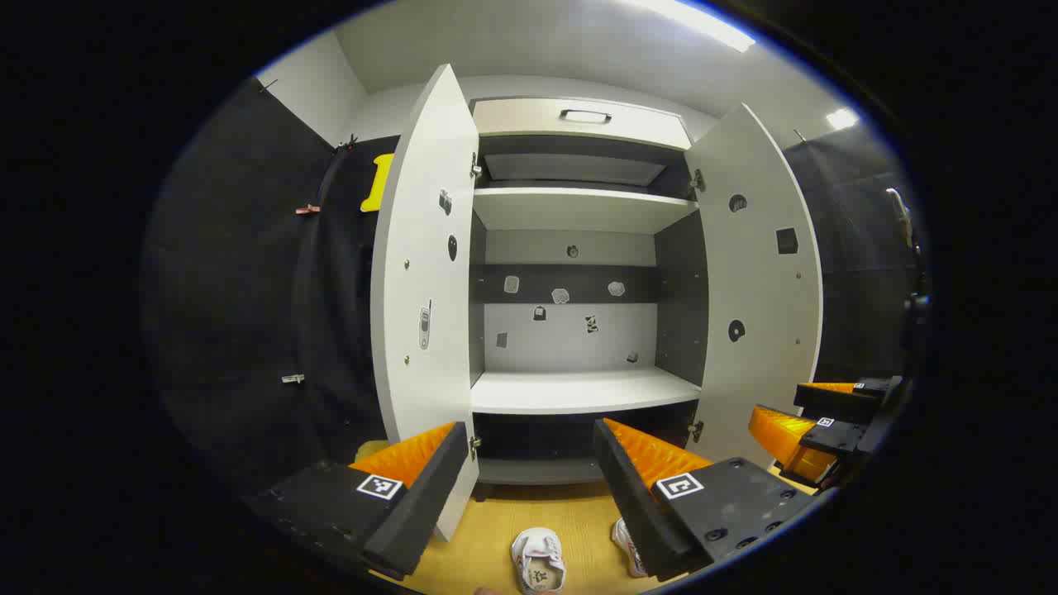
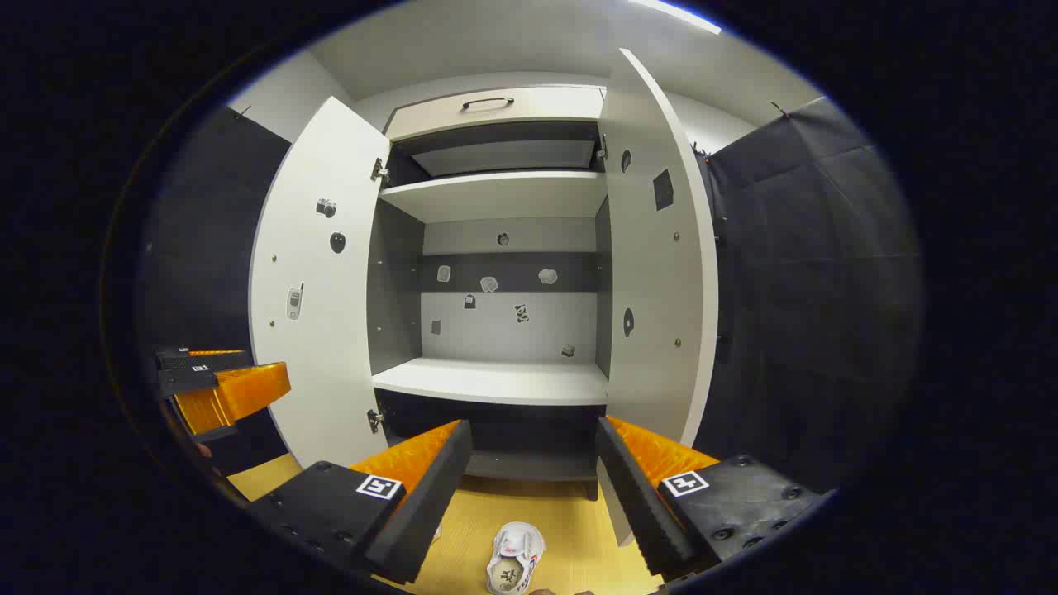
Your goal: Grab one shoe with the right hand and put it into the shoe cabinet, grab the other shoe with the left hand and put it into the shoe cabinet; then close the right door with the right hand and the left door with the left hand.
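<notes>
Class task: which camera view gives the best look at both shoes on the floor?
The left gripper view: one white shoe lies fully visible, the second shoe peeks beside the gripper's finger. The right gripper view shows one shoe clearly, barely a sliver of the other.

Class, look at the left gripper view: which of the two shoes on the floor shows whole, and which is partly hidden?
The shoe lying between the left gripper's fingers shows whole, opening upward. The other shoe is partly hidden behind the finger at right.
</notes>
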`<state>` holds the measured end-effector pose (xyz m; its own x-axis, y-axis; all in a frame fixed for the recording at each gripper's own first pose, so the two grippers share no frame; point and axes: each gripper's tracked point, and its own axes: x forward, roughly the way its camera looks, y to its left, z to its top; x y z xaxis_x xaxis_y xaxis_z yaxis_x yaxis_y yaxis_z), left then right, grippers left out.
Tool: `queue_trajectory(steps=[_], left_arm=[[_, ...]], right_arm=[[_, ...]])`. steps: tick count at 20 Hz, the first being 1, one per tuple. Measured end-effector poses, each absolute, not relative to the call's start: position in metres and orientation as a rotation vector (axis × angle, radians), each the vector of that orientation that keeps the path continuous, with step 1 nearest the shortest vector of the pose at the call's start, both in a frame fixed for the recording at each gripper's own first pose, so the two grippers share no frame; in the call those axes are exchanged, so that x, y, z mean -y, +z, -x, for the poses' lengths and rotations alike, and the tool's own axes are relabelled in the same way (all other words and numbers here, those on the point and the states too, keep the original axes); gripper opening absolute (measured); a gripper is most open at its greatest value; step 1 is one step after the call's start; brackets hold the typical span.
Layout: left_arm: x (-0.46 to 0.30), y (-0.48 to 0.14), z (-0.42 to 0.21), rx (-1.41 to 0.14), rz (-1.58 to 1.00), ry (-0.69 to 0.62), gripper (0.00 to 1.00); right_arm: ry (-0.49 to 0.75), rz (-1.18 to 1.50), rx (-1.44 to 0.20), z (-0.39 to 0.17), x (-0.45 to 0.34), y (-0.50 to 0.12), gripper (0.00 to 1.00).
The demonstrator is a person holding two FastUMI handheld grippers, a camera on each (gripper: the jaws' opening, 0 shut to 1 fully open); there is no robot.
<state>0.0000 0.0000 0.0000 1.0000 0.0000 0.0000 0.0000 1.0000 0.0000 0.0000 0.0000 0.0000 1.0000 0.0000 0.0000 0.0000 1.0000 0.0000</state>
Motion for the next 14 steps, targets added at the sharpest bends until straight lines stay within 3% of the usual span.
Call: queue_trajectory(steps=[14], left_arm=[[-0.024,-0.026,-0.013,-0.051,0.029,-0.041,0.95]], right_arm=[[-0.018,0.012,-0.074,0.003,-0.017,-0.030,0.98]])
